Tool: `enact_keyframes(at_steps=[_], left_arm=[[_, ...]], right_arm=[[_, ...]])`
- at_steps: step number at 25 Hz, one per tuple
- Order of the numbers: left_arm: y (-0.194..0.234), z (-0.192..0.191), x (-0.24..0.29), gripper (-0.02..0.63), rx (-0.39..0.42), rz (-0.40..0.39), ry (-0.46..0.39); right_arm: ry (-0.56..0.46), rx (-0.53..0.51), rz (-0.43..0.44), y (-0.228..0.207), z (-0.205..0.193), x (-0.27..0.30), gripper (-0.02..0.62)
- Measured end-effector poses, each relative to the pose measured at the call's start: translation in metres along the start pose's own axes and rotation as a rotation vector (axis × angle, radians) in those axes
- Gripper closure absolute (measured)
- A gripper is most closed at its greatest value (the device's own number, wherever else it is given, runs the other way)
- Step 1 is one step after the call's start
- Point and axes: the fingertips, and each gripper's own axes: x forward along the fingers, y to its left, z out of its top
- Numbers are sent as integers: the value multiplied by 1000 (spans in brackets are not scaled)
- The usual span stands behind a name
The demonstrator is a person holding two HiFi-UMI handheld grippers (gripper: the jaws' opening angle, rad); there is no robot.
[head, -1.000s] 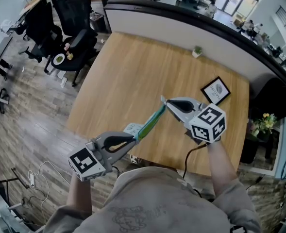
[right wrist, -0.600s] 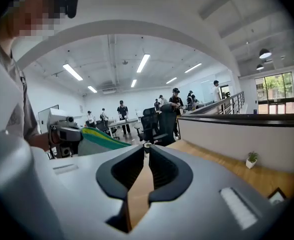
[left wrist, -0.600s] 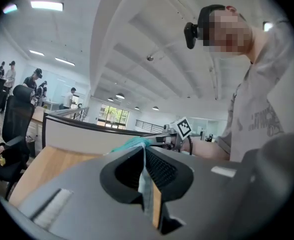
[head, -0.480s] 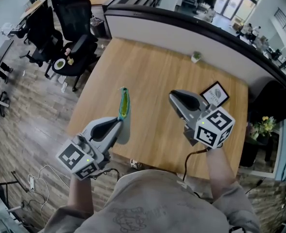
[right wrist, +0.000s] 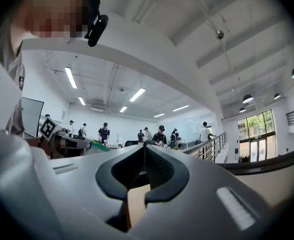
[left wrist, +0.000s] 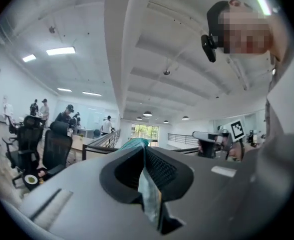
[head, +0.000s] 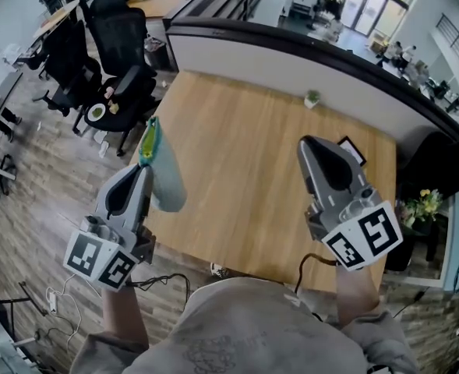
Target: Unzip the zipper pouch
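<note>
The zipper pouch (head: 165, 185) was up in the air on the left, above the near left edge of the table (head: 237, 162). Its green end pointed far away from me. My left gripper (head: 142, 170) had its jaws pressed tight on a thin bit of the pouch, and in the left gripper view I saw the cloth squeezed between them. I could not tell if the zipper was open or closed. My right gripper (head: 308, 143) was well apart on the right, above the table, with its jaws pressed together and nothing in them. I thought a few things could go wrong. Only one gripper held the pouch, and only by a small bit, so a quick swing could make it slip out. It might then miss the table and fall to the floor (head: 50, 201). The right jaws would need to spread first, or they would just bump the pouch. The zipper tab looked too small to see, so a grab could miss it.
</note>
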Motion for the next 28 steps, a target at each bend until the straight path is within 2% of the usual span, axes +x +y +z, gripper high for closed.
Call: enact_keyframes(at_steps=[3,6,10,13,18,21,28], left_arm=[[15,10,-6,591,74,107,-6],[18,12,-12,591,112,148,-15],[9,-1,-14,589,94,130,-23],[6,-21,-15,589,94,132,18],[-2,-61,-18,589,14,111,80],[-6,-74,-18,589,39,121,127],[-14,-97,-18,589,6,95,168]], right_arm=[[-24,-13,-28,3,10,-9,580],[-14,-24,-40,7,10,-16,580],[40,-44,-76,4,-15,-20,580],[100,-34,-103,1,-43,-22,580],[139,79,-137,0,-79,-35,581],[189,122,-132,2,-98,-39,583],[288,133,-89,19,-128,-42,586]])
